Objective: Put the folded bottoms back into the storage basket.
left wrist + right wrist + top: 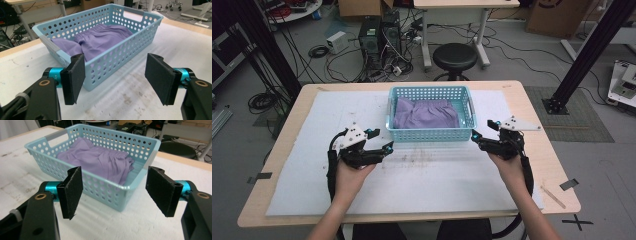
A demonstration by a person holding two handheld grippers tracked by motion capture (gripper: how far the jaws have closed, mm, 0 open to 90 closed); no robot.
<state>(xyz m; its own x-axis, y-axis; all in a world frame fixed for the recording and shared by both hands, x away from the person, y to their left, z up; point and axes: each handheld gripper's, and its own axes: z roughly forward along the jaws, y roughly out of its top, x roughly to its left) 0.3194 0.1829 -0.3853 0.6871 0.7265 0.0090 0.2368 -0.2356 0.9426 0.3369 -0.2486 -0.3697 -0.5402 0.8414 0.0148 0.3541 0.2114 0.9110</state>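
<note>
Both grippers, left (379, 140) and right (484, 131), jaws wide open, empty, at 7 and 5 o'clock off basket (430, 134); best reaching over the rim squarely for purple cloth (426, 113).

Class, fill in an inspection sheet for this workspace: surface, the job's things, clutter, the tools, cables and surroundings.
Surface: wooden table under a white mat, scuffed and stained near its middle.
Job's things: light blue perforated basket at the far middle of the mat, crumpled purple garment inside it.
Clutter: nothing seen on the mat; tape pieces near the table edges.
Tools: left tool open, off the basket's near left corner; right tool open, off its near right corner; neither touches it.
Cables: one trails along each forearm; tangled cables on the floor.
Surroundings: black stool, computer towers, cardboard boxes, black frame posts.
</note>
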